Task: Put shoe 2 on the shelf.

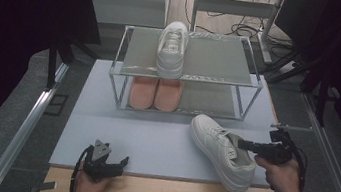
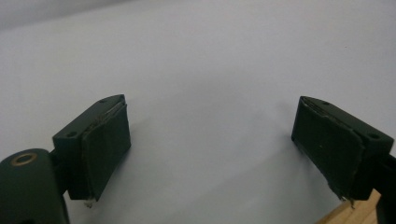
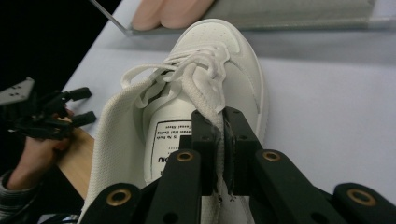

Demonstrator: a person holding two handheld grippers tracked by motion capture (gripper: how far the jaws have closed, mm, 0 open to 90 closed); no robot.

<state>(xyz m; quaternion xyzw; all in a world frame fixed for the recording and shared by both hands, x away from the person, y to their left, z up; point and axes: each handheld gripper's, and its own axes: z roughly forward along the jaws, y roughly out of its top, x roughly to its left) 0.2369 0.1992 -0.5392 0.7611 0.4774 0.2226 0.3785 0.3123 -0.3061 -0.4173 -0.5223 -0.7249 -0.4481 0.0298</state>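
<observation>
White sneaker (image 1: pixel 222 151) on counter (image 1: pixel 152 139), 5 o'clock of shoe rack (image 1: pixel 188 73). Right tool (image 3: pixel 223 140) clamped on padded collar edge: soft, light, likely to swing; firmer hold at heel. Left tool (image 2: pixel 210 144) apart, empty.

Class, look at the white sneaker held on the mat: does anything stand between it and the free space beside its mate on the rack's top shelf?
Nothing visible does. The right tool grips the sneaker by its collar; the mat between it and the rack is bare, and the shelf beside the mate is free.

light: dim, soft overhead | edges: high view black at sides | shadows: faint under shoe (image 1: pixel 224 151), rack (image 1: pixel 187 68) | blur: near jaws soft, grainy | glare: none
</observation>
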